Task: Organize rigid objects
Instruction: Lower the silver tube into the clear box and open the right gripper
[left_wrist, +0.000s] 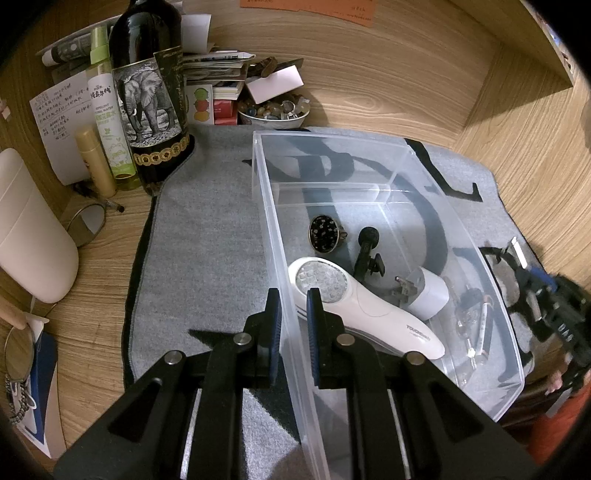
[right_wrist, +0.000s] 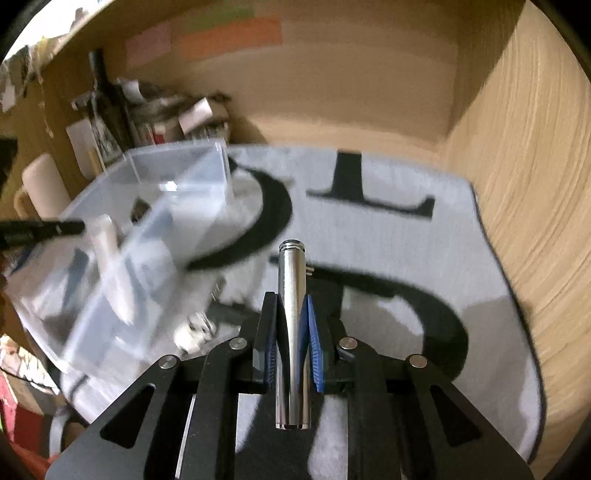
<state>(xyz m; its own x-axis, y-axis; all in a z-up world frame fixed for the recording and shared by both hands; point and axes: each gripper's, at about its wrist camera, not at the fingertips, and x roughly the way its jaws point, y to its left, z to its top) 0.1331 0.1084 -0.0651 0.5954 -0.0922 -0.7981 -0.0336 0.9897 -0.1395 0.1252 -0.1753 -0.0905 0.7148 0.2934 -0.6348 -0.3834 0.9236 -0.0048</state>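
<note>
Currently, the right gripper (right_wrist: 291, 314) was clenched on a silver metal cylinder (right_wrist: 291, 332), which lay lengthwise between the blue pads (right_wrist: 314, 339) and projected past the fingertips above the grey mat (right_wrist: 424, 236). The left gripper (left_wrist: 293, 306) was clamped on the near wall of the clear plastic bin (left_wrist: 273, 229), one finger outside and one inside, apparently to steady it. The bin already held a white handheld device (left_wrist: 362, 314), a white plug adapter (left_wrist: 428, 295), a small black microphone (left_wrist: 365, 247) and a round dark ornament (left_wrist: 323, 234). The step in hand was judged to be carrying the cylinder to the bin. To do it well, the grip should be kept firm, since polished metal may slip along the pads; the cylinder should be brought over the rim, lowered into a free part of the floor near the far wall, and released low to prevent rolling or striking the other items, with the left grip maintained until the release
</note>
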